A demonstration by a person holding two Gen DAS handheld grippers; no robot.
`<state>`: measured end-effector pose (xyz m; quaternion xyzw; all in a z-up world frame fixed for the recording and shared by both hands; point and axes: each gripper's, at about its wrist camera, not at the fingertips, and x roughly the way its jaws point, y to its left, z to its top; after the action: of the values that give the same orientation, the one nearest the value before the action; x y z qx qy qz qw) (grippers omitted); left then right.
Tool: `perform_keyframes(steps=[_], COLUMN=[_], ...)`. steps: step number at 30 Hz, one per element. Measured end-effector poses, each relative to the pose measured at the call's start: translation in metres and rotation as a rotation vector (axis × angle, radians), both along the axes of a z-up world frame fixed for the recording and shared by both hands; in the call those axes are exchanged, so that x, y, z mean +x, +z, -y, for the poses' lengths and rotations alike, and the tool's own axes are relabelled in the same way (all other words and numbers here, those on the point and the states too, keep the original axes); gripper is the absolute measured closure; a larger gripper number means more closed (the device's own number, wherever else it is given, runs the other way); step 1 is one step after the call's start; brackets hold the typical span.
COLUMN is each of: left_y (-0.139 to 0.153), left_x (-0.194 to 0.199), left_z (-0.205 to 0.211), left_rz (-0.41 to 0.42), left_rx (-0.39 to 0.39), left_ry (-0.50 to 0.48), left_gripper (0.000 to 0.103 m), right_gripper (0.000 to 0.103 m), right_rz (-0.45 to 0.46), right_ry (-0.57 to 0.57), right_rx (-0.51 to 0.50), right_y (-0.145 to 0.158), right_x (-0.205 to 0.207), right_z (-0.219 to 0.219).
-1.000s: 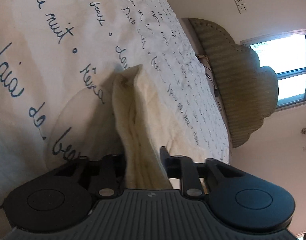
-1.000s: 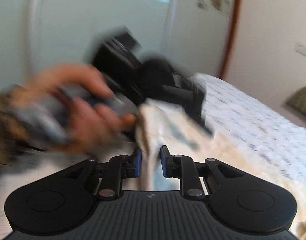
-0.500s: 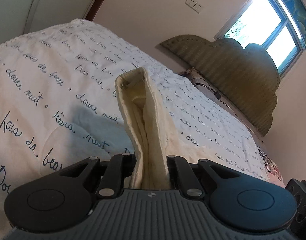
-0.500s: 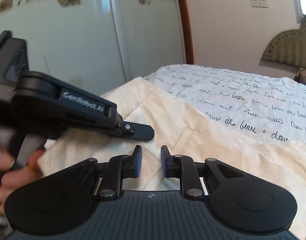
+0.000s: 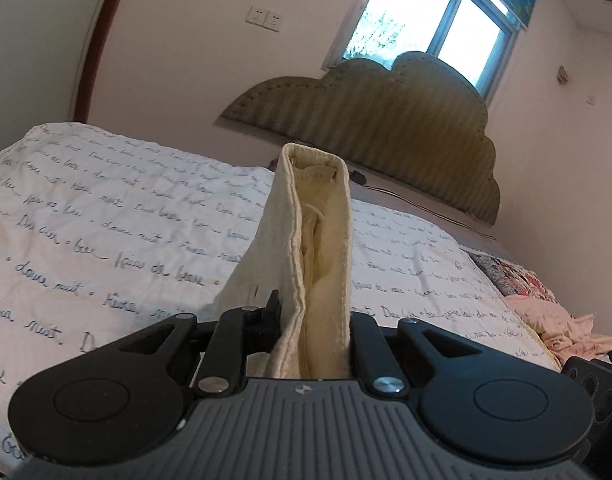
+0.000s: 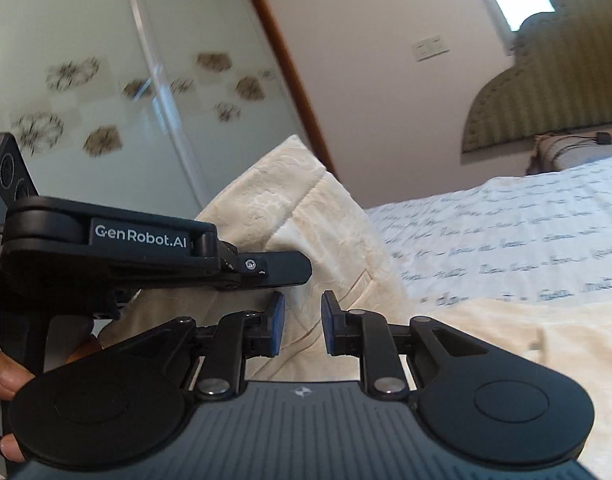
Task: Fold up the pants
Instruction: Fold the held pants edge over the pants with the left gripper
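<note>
A: Pants (image 5: 314, 248), cream, are shown clamped in the left gripper (image 5: 312, 320). A bunched band of cloth, apparently the waistband, is pinched between the fingers and stands up straight ahead of them, a small label being visible inside its top fold.

B: Where is the rest of the garment located?

A: From the right gripper (image 6: 298, 322), one raised part is seen ahead and to the left, where it is held by the left gripper; another part is spread on the bed (image 6: 506, 240) ahead and to the right. The printed cover is seen beyond the cloth on both sides.

B: How is the right gripper to be described?

A: Its blue-padded fingers (image 6: 275, 322) are parted by a moderate gap and nothing is held. Cloth is seen through the gap, but whether it is touched cannot be told.

B: Which step is in hand?

A: A lift-and-align step is judged to be in progress: one end has been gathered and raised, and a second grasp has not yet been taken. The fold itself is judged not yet laid.

B: What is called for next?

A: The free fingers would need to be brought onto a matching edge near the clamped band and closed there, so that the end can be carried over with both sides held level. A grasp taken off the edge is expected to leave the fold skewed.
</note>
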<state>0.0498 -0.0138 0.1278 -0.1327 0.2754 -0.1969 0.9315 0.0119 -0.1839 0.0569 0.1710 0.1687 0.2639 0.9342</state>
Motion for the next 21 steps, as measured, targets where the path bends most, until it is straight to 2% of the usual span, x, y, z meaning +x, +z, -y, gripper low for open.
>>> perform_keyframes(steps=[3, 15, 21], left_y=[-0.003, -0.025, -0.044], left_x=[0.004, 0.014, 0.026], left_z=[0.035, 0.168, 0.223], left_rz=[-0.005, -0.018, -0.049], left_rx=[0.013, 0.076, 0.096], left_ry=[-0.051, -0.216, -0.290], left_gripper=[0.088, 0.081, 0.079], right_gripper=[0.083, 0.083, 0.083], right_rz=[0.000, -0.039, -0.073], right_ry=[-0.053, -0.254, -0.347], right_rx=[0.058, 0.181, 0.212], right_y=[-0.005, -0.019, -0.033], right_x=[0.001, -0.015, -0.017], right_z=[0.033, 0.136, 0.183])
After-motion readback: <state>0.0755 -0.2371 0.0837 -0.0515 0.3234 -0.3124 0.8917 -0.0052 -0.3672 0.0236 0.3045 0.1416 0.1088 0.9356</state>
